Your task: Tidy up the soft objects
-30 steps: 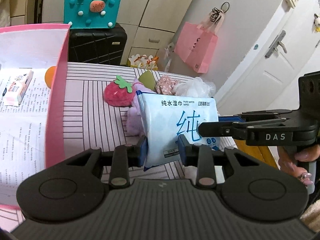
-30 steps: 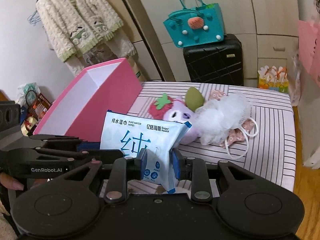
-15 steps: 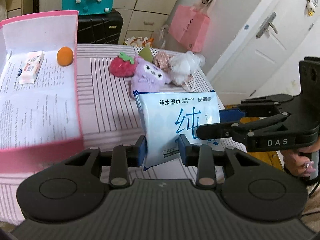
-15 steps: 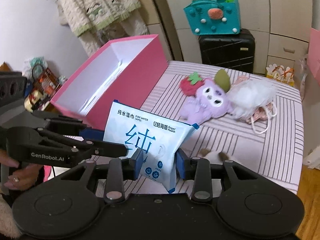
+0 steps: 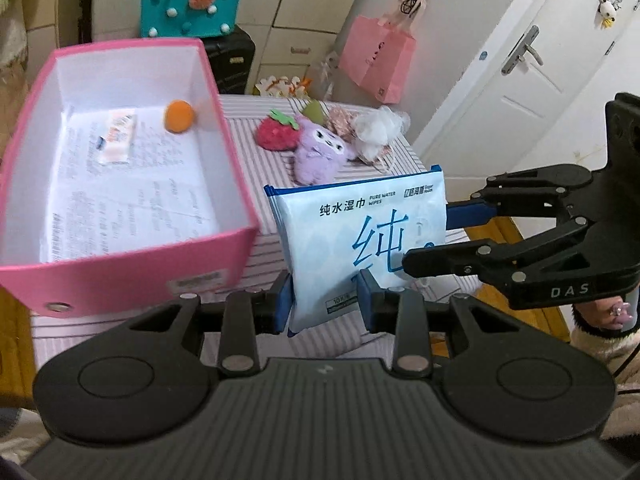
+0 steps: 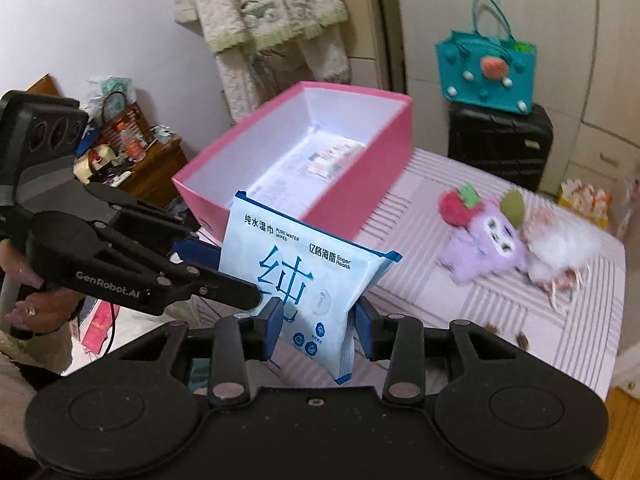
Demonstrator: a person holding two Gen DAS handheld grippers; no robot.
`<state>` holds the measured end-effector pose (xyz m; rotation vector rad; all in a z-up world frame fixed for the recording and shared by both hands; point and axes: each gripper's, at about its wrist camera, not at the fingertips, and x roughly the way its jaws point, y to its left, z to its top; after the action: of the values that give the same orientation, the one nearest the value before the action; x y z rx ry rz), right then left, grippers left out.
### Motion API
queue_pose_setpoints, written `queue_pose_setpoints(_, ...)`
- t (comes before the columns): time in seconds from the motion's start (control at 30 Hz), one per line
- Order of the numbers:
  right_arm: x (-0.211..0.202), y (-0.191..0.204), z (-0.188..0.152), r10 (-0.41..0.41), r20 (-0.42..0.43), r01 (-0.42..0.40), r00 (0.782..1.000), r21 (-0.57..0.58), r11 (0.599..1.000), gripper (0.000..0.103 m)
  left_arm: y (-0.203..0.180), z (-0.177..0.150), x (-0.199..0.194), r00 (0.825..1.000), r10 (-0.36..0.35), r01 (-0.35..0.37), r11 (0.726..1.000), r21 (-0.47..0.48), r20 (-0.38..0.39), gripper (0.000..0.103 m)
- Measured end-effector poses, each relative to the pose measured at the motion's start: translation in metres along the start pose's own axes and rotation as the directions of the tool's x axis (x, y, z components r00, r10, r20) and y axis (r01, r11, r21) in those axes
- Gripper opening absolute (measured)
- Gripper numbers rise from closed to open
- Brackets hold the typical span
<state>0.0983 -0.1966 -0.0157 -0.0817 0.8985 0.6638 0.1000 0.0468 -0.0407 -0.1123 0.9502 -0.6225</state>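
Observation:
Both grippers are shut on one pale blue wet wipes pack [image 5: 360, 240], held in the air in front of the pink box [image 5: 132, 272]. My left gripper [image 5: 325, 306] pinches its lower edge; my right gripper [image 6: 316, 326] pinches the other end. The pack also shows in the right wrist view [image 6: 304, 276]. The box [image 6: 356, 196] is open, with a paper lining, a small tissue packet [image 5: 118, 136] and an orange ball [image 5: 179, 116] inside. A strawberry plush [image 5: 276, 132], a purple owl plush [image 5: 320, 152] and a white mesh puff [image 5: 376, 132] lie on the striped table [image 5: 260, 184].
A black suitcase [image 6: 500, 148] with a teal felt bag [image 6: 486, 76] on it stands behind the table. A pink paper bag [image 5: 376, 64] hangs on the wall by a white door [image 5: 520, 60]. A cluttered wooden stand [image 6: 140, 164] is at the left.
Both grippers have risen and pulled back with the wipes pack. The pink box interior now shows from above, and the plush toys look farther away.

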Motion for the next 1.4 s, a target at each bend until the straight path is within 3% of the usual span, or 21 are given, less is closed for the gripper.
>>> queue_pose_setpoints(0.27, 0.015, 0.037, 0.039, -0.014, 0.024, 0.015, 1.0, -0.063, 0.998, 0.053, 0.026, 0.009, -0.026, 1.0, 0.018, -0.019, 0.999, 0.028, 0.024, 0.033)
queue_pose_setpoints(0.5, 0.043, 0.05, 0.072, -0.032, 0.054, 0.038, 0.998, -0.103, 0.994, 0.054, 0.065, 0.03, -0.029, 0.997, 0.051, -0.05, 0.999, -0.02, 0.059, 0.034)
queue_pose_setpoints(0.7, 0.082, 0.041, 0.092, 0.0, 0.026, 0.002, 1.0, -0.079, 0.997, 0.054, 0.103, 0.048, -0.015, 0.994, 0.088, -0.082, 0.993, -0.082, 0.066, 0.039)
queue_pose_setpoints(0.97, 0.135, 0.033, 0.116, -0.015, -0.013, 0.014, 1.0, -0.049, 0.999, 0.054, 0.143, 0.067, 0.018, 0.99, 0.138, -0.138, 0.981, -0.14, -0.005, 0.039)
queue_pose_setpoints(1.23, 0.157, 0.028, 0.125, -0.028, -0.047, 0.026, 0.999, -0.038, 0.999, 0.054, 0.161, 0.077, 0.035, 0.988, 0.148, -0.153, 0.979, -0.138, -0.045, 0.039)
queue_pose_setpoints(1.4, 0.17, 0.024, 0.127, -0.034, -0.081, 0.032, 0.996, -0.029, 0.999, 0.054, 0.156, 0.078, 0.042, 0.979, 0.204, -0.205, 0.976, -0.075, -0.024, 0.037)
